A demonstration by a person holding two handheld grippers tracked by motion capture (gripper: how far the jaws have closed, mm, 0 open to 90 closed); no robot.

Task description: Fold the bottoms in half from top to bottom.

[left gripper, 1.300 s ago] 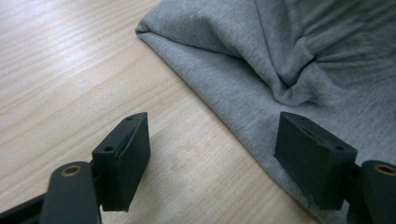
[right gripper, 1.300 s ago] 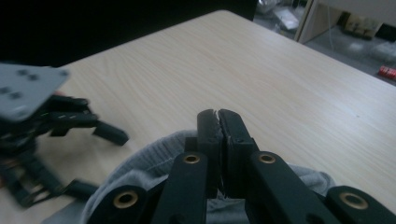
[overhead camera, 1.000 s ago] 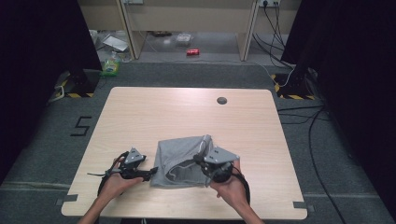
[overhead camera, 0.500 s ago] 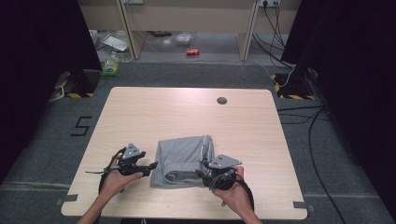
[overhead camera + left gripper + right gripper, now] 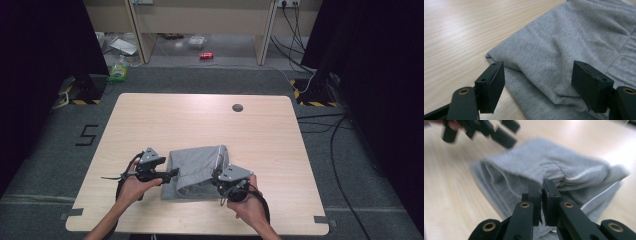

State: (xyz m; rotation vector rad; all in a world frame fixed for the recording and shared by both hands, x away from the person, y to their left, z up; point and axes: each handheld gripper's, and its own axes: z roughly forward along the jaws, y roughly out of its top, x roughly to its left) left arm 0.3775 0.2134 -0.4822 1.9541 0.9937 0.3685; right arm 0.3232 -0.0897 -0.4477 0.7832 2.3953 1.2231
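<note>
A grey folded garment [image 5: 197,170] lies on the near middle of the wooden table [image 5: 210,125]. My left gripper [image 5: 172,172] hovers at its left edge. In the left gripper view the jaws [image 5: 541,85] stand wide open over the grey cloth [image 5: 564,50] without pressing it. My right gripper [image 5: 219,176] sits at the garment's near right corner. In the right gripper view its jaws [image 5: 542,195] have just been closing and now pinch a fold of the grey cloth [image 5: 544,162]. The left gripper [image 5: 499,132] shows blurred beyond it.
A small dark round grommet [image 5: 237,107] sits in the tabletop near the far edge. Beyond the table are grey carpet, black stands, cables, a red can [image 5: 206,55] and shelving. Bare wood surrounds the garment on all sides.
The garment has gone from a bunched heap to a flatter fold. My left gripper has risen a little beside its left edge. The right hand has barely moved.
</note>
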